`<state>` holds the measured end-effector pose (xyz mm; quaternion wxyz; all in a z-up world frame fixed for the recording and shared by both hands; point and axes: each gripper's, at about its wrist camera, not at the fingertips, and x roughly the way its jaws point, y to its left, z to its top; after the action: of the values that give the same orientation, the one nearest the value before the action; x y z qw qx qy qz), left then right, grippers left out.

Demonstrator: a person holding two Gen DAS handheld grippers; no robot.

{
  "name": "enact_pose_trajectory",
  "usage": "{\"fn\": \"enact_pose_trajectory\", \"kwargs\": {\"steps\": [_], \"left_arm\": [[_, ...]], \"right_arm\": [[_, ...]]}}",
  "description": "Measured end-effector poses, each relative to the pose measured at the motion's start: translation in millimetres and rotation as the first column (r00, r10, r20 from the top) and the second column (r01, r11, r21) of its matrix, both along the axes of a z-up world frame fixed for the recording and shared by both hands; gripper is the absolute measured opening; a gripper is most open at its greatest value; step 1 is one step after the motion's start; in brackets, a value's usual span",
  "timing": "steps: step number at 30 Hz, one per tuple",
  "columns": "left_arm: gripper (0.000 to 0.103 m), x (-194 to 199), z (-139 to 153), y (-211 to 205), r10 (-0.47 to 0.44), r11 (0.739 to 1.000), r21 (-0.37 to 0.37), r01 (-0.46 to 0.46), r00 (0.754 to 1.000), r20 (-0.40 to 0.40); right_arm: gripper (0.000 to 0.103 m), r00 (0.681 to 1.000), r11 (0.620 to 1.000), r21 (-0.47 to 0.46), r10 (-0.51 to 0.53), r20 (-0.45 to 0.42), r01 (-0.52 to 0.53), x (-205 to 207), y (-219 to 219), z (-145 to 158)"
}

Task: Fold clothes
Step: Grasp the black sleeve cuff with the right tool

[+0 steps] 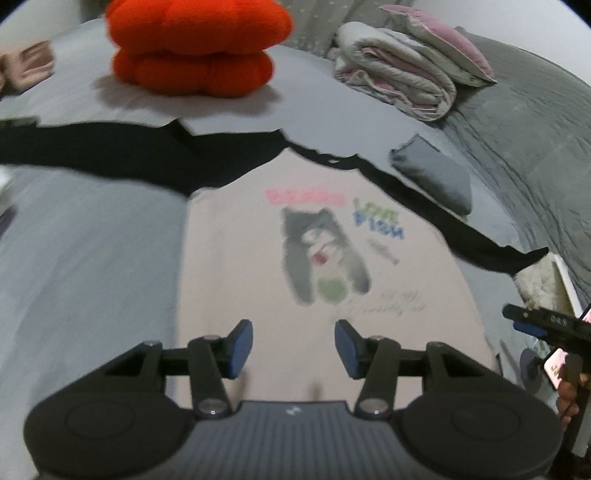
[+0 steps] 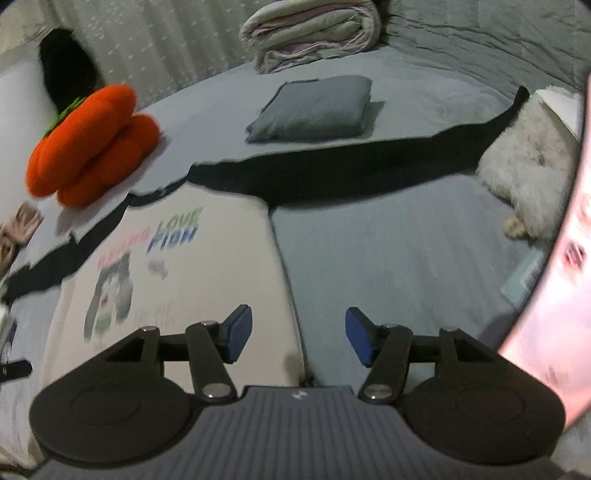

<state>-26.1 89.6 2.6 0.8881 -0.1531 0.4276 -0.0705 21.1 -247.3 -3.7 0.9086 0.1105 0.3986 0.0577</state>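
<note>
I am holding the left tool (image 1: 293, 349) low in its frame with its blue pads spread wide and nothing between them, hovering over the hem end of the shirt (image 1: 325, 266). I am keeping the right tool (image 2: 298, 338) just as wide apart and empty, straddling the shirt's side edge where the pale cloth meets the grey bed (image 2: 388, 251).

The shirt is lying flat across the middle of both frames, print side up, its pale body smooth and its two black sleeves stretched straight out: one sleeve (image 1: 92, 147) is running to the left edge of the left view, the other (image 2: 369, 166) is reaching toward the upper right of the right view, ending beside a fluffy white thing (image 2: 532, 173). I am judging that this garment is spread out and not folded at all as it lies.

Farther back, a grey folded piece (image 2: 314, 109) is sitting as a neat rectangle on the bed; whether it belongs to the job I cannot tell. Beyond it, a rolled quilt (image 2: 314, 33) is resting at the top centre, and an orange plush cushion (image 2: 92, 147) is sitting at the left.
</note>
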Motion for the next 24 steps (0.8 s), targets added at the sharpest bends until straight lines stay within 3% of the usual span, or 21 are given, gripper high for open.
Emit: {"fn": "enact_pose_trajectory", "kwargs": {"steps": [7, 11, 18, 24], "left_arm": [[0.057, 57, -10, -23, -0.029, 0.999, 0.022, 0.028, 0.999, 0.03], [0.062, 78, -25, -26, -0.005, 1.0, 0.004, 0.004, 0.995, 0.101], [0.062, 103, -50, -25, 0.05, 0.999, -0.014, -0.048, 0.986, 0.161], [0.062, 115, -62, -20, 0.075, 0.996, -0.06, -0.064, 0.979, 0.188]], "right_arm": [[0.061, 0.995, 0.995, 0.016, -0.099, -0.003, 0.099, 51, -1, 0], [0.061, 0.98, 0.979, 0.031, -0.2, -0.004, 0.2, 79, -13, -3], [0.061, 0.924, 0.925, 0.008, -0.38, -0.031, 0.381, 115, -36, -23], [0.061, 0.876, 0.876, -0.022, -0.482, 0.016, 0.483, 127, -52, -32]]}}
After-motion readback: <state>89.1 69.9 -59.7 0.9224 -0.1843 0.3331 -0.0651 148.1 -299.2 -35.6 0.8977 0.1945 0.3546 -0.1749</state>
